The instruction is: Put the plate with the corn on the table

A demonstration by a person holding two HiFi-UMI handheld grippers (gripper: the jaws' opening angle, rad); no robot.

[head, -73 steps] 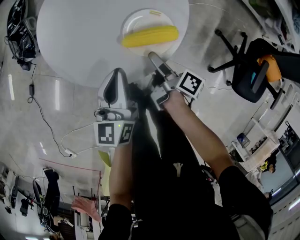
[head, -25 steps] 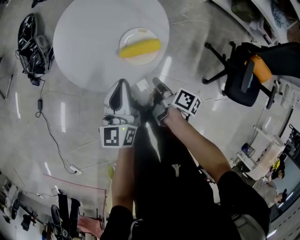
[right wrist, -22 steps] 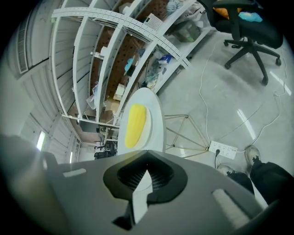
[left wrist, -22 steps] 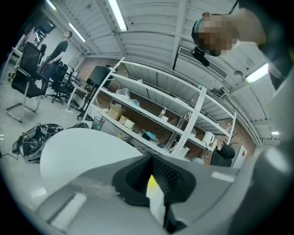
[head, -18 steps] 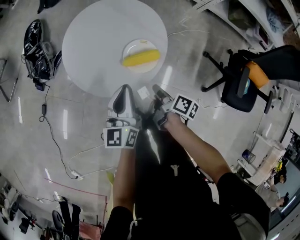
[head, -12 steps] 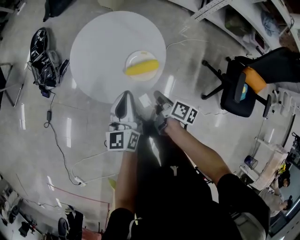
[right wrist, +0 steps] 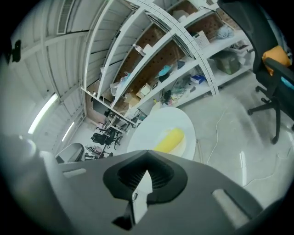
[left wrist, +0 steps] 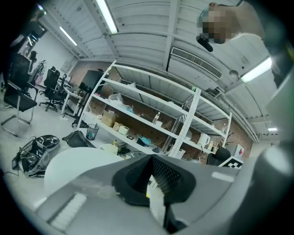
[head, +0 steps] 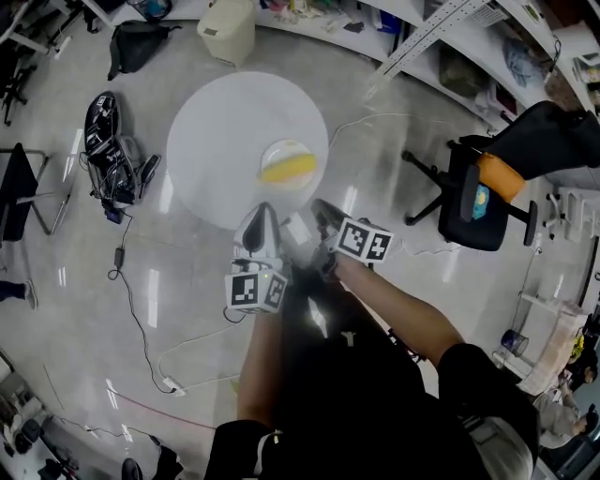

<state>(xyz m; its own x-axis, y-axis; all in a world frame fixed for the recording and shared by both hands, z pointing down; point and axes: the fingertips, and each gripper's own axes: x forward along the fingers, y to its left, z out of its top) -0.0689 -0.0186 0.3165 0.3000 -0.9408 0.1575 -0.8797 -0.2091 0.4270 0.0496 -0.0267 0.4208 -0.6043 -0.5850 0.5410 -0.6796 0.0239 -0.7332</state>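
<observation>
- Black office chair (head: 466, 199) at the right, an orange pad (head: 499, 176) on it
- Black bag (head: 108, 150) on the floor at the left, a dark cable (head: 120, 258) trailing nearer
- Beige bin (head: 228, 28) far off, white shelving (head: 441, 26) to its right

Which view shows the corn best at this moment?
The right gripper view: the corn lies large and unblocked on its plate, above the jaws. The head view shows it whole but small, from above. The left gripper view's own jaws hide nearly all of it.
</observation>
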